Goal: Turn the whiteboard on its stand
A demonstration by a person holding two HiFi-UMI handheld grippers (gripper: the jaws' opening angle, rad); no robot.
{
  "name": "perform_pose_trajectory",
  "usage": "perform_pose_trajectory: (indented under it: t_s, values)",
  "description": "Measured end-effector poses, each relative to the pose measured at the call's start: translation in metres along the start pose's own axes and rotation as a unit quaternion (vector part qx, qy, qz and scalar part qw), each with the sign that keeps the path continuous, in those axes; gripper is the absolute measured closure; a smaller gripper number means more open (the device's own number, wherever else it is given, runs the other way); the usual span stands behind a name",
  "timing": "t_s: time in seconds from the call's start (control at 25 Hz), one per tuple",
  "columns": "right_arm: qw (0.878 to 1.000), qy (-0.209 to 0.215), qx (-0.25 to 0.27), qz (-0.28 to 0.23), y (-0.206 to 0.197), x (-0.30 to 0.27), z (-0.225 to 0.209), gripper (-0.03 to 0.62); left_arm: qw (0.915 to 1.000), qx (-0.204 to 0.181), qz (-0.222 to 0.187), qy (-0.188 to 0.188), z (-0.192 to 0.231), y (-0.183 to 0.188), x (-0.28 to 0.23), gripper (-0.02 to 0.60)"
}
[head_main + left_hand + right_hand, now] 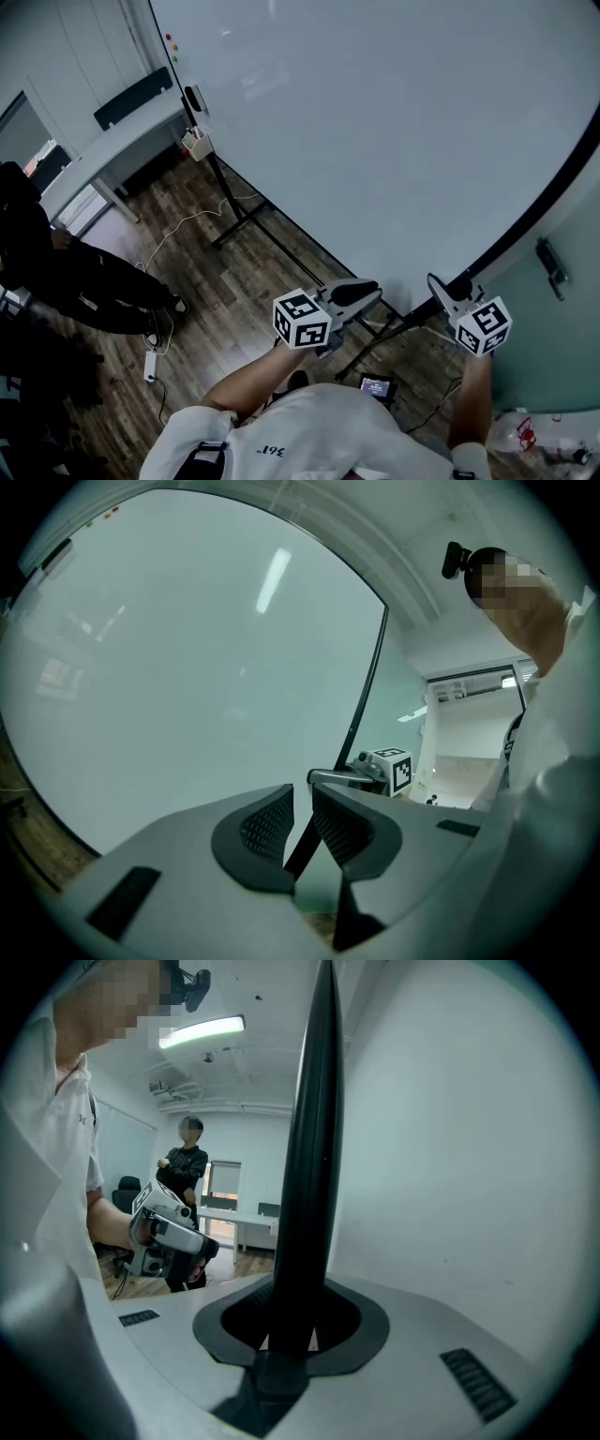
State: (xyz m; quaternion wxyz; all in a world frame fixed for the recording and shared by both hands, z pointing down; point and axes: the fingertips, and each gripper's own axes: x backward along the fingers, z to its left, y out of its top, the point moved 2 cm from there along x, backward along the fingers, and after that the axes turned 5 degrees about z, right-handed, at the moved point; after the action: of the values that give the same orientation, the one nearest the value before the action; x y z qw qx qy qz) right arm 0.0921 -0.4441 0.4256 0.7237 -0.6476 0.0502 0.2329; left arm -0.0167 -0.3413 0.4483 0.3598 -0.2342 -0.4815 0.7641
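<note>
Whiteboard (pixel 394 122) fills the upper right of the head view, on its stand (pixel 246 217). Right tongs (pixel 298 1321) are clamped on its black edge frame (pixel 314 1129); we judge that's for turning leverage. Left tongs (pixel 302 822) are barely parted and empty, near the lower edge, likely steadying.

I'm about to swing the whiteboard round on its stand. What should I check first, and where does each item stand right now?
1. right gripper clamped on the whiteboard frame: ok.
2. left gripper clamped on the frame: not ok. The jaws are apart and the pads are not pressing on it.
3. Floor by the stand free of snags: not ok. A cable lies beside it.
4. seated person outside the swing: cannot tell.
</note>
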Motion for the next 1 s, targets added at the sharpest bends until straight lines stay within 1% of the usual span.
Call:
perform_pose_trajectory:
  t_s: [0.36,0.76,1.0]
  values:
    - [1.0,0.0,0.028,0.008,0.0018,0.0005,-0.0033,0.488,1.0,0.004,-0.001,0.008,0.001,-0.0032,0.0008,0.529]
    - [1.0,-0.003,0.02,0.01,0.0026,0.0017,-0.0024,0.488,0.9999,0.007,-0.005,0.013,0.0004,-0.0041,0.0093,0.529]
    - [1.0,-0.002,0.014,0.012,0.0024,0.0023,-0.0008,0.488,0.9999,0.007,-0.002,0.01,-0.0027,-0.0047,0.0087,0.529]
